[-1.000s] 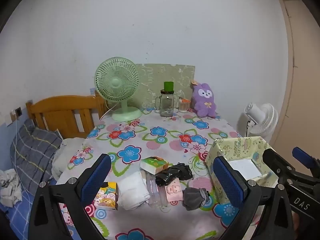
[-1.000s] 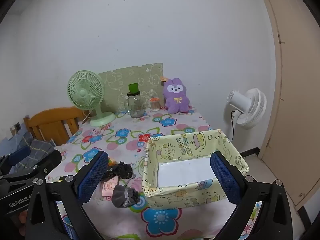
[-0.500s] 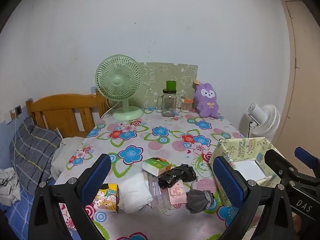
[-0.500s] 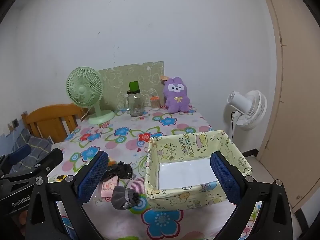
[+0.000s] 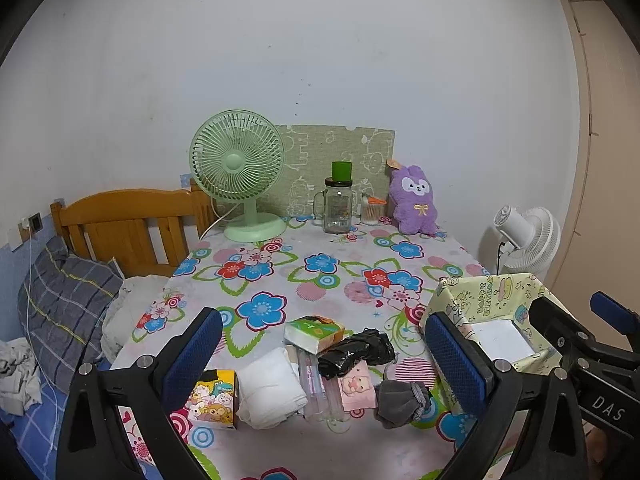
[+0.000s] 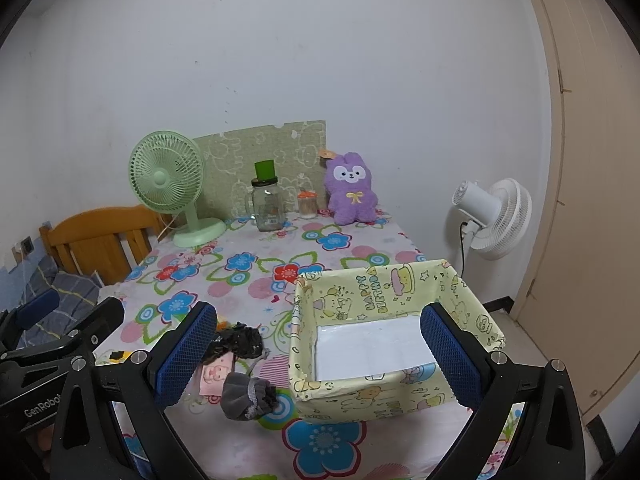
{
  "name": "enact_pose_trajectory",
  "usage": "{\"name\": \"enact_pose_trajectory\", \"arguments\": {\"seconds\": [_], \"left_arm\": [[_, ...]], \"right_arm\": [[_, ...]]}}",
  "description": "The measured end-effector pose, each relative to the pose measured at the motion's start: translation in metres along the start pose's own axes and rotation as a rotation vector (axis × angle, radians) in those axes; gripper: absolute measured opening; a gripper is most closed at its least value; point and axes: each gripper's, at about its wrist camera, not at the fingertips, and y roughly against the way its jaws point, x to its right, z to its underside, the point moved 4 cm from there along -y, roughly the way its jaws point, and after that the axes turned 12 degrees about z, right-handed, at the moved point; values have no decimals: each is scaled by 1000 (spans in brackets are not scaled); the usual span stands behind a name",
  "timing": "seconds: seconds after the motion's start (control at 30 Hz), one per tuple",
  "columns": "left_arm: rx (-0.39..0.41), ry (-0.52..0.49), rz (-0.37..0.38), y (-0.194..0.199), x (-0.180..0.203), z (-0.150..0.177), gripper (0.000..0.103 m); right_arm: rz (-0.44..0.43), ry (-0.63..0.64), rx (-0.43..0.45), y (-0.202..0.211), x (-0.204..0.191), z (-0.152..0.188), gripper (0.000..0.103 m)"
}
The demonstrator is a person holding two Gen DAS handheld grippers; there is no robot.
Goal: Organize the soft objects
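Small items lie clustered at the near edge of the floral table: a folded white cloth, a black crumpled piece, a grey sock, a pink packet, a green tissue pack and a cartoon tissue box. A yellow cartoon fabric box stands at the near right with only a white base inside. My left gripper hangs open above the pile. My right gripper is open over the box's near-left corner. Neither holds anything.
At the table's back stand a green desk fan, a glass jar with a green lid, a small jar and a purple plush rabbit. A white floor fan stands right; a wooden headboard and bedding lie left.
Both views have shifted slightly, as if pulled back and up; the table looks a little farther off. Both grippers stay open, and nothing on the table has moved.
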Motion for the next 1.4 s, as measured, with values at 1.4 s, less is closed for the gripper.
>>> {"name": "enact_pose_trajectory", "arguments": {"seconds": [1.4], "left_arm": [[-9, -14, -5, -2, 5, 6, 102]], "right_arm": [[5, -2, -7, -2, 2, 0, 103]]}}
